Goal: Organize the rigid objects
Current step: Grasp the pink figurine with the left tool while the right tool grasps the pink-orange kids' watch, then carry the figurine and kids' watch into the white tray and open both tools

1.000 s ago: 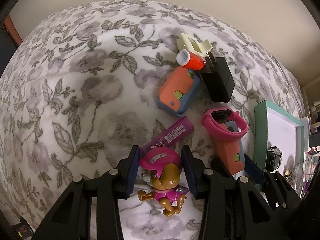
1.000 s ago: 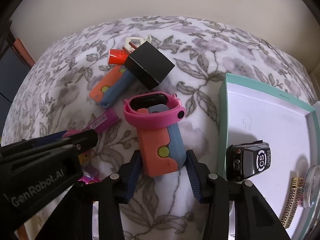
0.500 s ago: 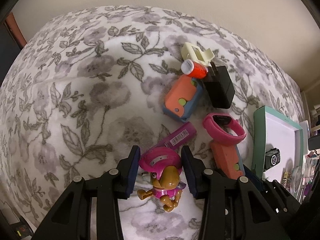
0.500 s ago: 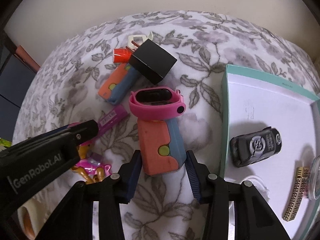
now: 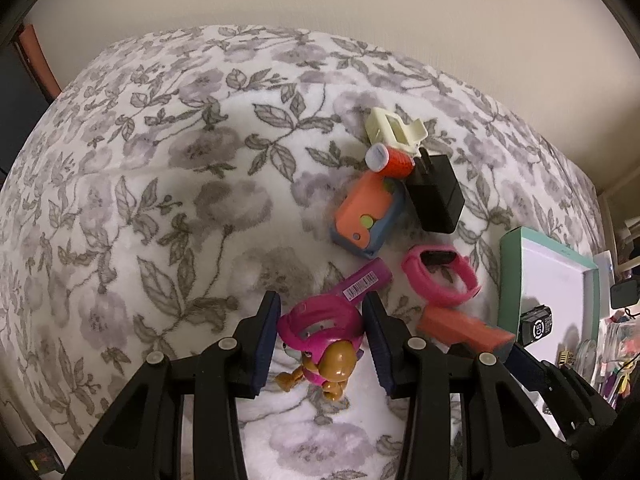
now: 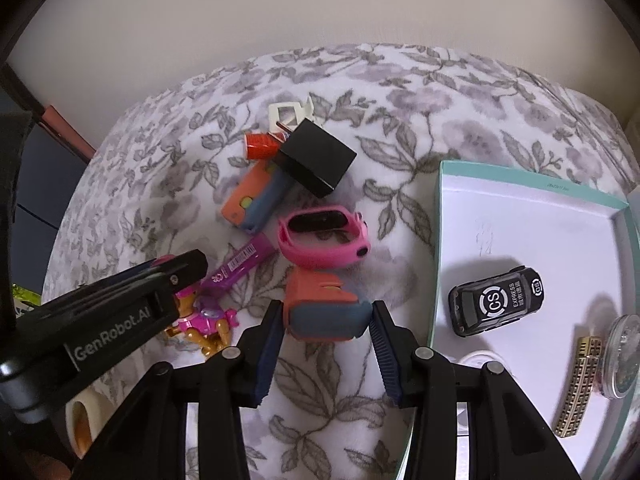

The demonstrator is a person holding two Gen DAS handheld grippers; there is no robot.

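Toys lie scattered on a floral blanket (image 5: 168, 184), and two are already in grippers. Nearest in the left wrist view, the left gripper (image 5: 320, 336) is closed on the pink helmet of a toy pup figure (image 5: 324, 340), its body dangling below the pads. In the right wrist view the right gripper (image 6: 325, 320) clamps an orange-and-blue toy block (image 6: 324, 312), tipped end-up and apparently clear of the blanket. Just beyond it rests a pink wristband (image 6: 324, 242), then a purple tube (image 6: 240, 260), a second orange-and-blue block (image 6: 254, 196), a black cube (image 6: 316, 162), a red cap (image 6: 260, 145) and a cream clip (image 6: 286, 114).

Risks, as I judge them: the pup is held only by its rounded helmet and could swivel or slip out; the block could snag the wristband beside it; the two grippers sit close enough to knock together.

Only the right view shows the inside of the teal-rimmed box (image 6: 438, 240) properly: a black toy car (image 6: 498, 304) and a gold clasp (image 6: 580, 384). Only the left view shows the pup's grip.
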